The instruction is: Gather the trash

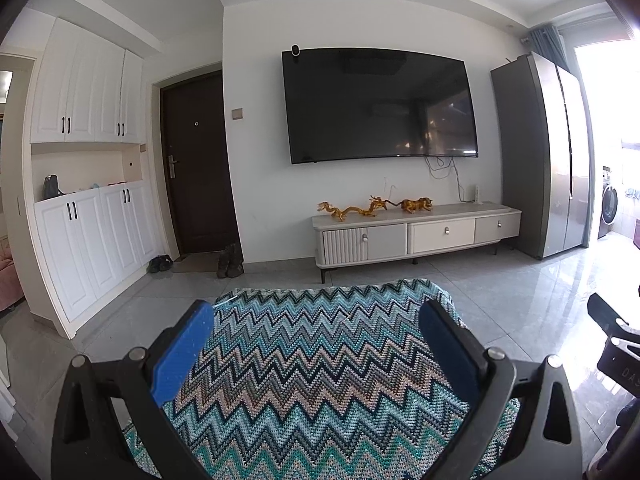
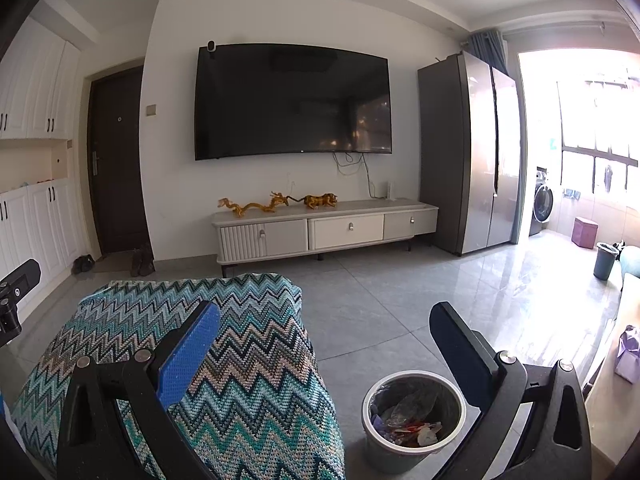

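Fingers (image 2: 192, 344) of both grippers gape wide and empty; reaching carelessly from here could tip the bin (image 2: 414, 420), lower right, spilling trash.

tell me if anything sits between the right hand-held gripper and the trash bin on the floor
Nothing visible does. The right hand-held gripper hangs open above the grey trash bin, which already holds wrappers. The zigzag-patterned cloth lies to the bin's left, not over it.
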### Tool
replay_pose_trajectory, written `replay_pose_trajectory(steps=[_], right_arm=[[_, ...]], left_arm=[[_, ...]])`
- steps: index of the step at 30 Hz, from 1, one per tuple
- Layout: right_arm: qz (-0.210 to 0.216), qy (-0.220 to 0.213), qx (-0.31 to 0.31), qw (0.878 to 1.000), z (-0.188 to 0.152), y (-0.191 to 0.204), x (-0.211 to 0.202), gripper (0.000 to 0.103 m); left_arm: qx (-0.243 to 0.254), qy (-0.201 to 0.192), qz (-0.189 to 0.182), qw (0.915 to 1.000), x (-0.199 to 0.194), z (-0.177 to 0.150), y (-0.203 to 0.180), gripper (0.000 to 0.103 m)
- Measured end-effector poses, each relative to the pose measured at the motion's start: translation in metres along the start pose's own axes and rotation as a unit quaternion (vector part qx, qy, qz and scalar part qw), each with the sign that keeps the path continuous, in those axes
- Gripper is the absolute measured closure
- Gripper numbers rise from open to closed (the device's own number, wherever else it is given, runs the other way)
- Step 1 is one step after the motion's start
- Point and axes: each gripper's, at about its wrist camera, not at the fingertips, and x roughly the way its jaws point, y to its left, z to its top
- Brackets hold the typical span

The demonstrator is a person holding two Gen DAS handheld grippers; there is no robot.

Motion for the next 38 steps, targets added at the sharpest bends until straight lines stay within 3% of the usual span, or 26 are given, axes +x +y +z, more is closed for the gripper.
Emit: replay_pose_trajectory(steps=[38], right_arm=[[-0.001, 0.004, 0.001, 1.000, -0.0019, 0.0004, 0.0019, 0.000]], left_arm=[[-0.002, 0.020, -0.013, 0.9997, 0.0063, -0.0057, -0.0010, 0.000]])
